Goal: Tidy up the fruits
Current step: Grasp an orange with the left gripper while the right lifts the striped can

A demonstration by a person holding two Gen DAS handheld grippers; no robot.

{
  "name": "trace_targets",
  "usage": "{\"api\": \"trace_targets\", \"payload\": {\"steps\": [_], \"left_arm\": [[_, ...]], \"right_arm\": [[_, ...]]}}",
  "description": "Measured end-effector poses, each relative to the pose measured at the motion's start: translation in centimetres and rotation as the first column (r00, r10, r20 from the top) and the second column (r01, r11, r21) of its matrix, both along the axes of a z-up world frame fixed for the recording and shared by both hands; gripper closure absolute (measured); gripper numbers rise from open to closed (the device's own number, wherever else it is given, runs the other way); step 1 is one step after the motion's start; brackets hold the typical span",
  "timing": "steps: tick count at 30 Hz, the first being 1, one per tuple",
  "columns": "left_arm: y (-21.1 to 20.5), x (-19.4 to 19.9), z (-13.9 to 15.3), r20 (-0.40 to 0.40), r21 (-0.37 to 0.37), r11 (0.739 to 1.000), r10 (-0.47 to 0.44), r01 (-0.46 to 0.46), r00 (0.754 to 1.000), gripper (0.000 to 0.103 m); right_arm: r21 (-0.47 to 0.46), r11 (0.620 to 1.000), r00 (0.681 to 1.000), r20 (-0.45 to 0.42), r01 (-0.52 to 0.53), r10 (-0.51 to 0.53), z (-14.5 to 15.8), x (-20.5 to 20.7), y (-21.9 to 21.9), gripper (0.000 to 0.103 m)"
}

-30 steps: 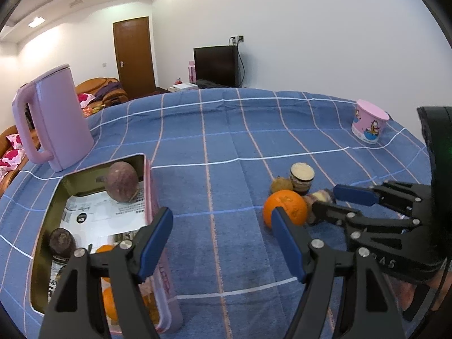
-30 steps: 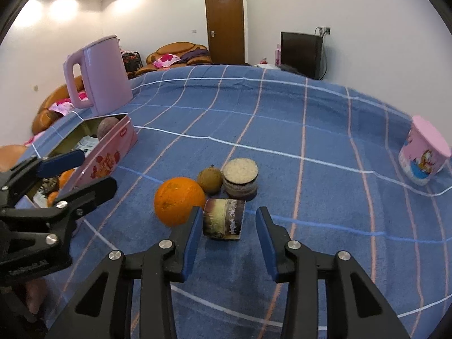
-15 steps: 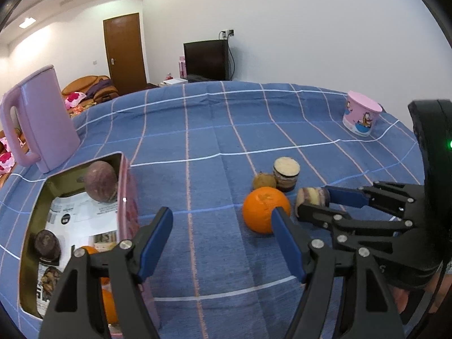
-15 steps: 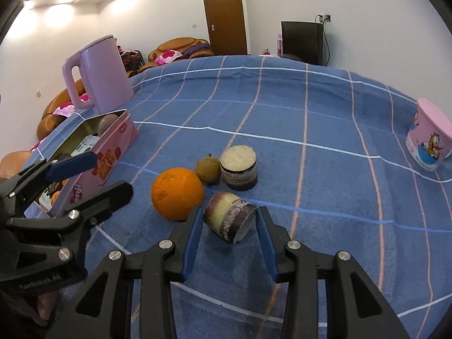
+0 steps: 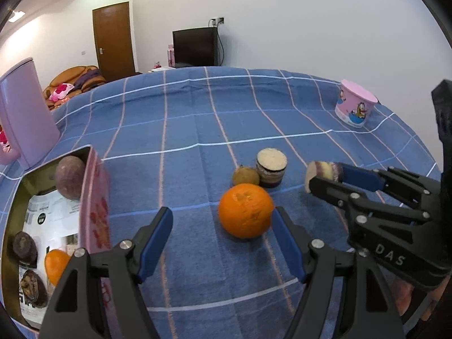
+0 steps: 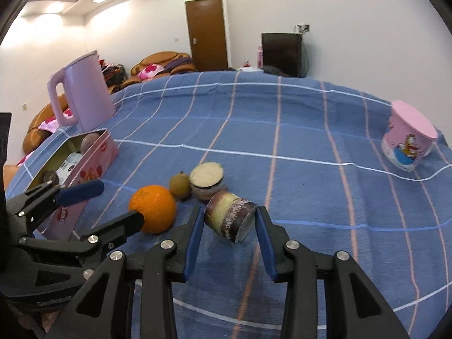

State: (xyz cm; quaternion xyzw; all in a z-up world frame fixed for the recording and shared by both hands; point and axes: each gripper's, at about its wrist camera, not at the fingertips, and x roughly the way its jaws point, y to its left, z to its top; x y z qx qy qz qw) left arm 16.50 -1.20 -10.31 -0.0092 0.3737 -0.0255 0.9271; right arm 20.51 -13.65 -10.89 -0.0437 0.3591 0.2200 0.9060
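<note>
We see a matt woven cloth (image 6: 296, 130) with a checked pattern covering the worktop. The orange (image 5: 245, 210) has dimpled, slightly glossy peel. The tin (image 5: 94, 197) shows a shiny metal interior. At 10 o'clock, the kettle (image 6: 84, 90) is smooth plastic. Gripper pads (image 6: 195, 237) look matt.

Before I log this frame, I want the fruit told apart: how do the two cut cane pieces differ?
The cane piece in the right tool is lifted and tilted, its cut ends against the pads; the other cane piece stands upright on the blue cloth beside a small brown fruit. The held one looks longer. Both have dark purple rind and pale cut faces.
</note>
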Motion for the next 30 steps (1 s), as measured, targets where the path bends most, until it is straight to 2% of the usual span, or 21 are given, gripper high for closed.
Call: {"api": "trace_targets", "payload": {"steps": [8,11,13,20,30], "left_arm": [[-0.9,1.4,-0.8,-0.053,-0.023,0.999,-0.037,0.036,0.998,0.031],[-0.8,1.8,-1.0,-0.072,-0.038,0.998,-0.045,0.043,0.996,0.041],[-0.9,2.0,-1.3,-0.091,-0.047,0.997,-0.058,0.054,0.994,0.054],[-1.1,1.8,-1.2,-0.07,-0.034,0.998,-0.05,0.047,0.996,0.055],[-0.9,0.6,0.0,0.023,0.0,1.0,-0.01,0.01,1.0,0.055]], "right_arm": [[0.031,0.999,0.999,0.019,0.034,-0.034,0.4,0.0,-1.7,0.064],[0.039,0.999,0.999,0.022,0.031,-0.032,0.5,0.0,-1.9,0.064],[0.036,0.999,0.999,0.021,0.024,-0.025,0.5,0.1,-1.7,0.064],[0.025,1.0,1.0,0.03,-0.006,0.005,0.5,-0.2,-1.1,0.064],[0.036,0.999,0.995,0.096,-0.037,0.033,1.1,-1.4,-0.8,0.064]]}}
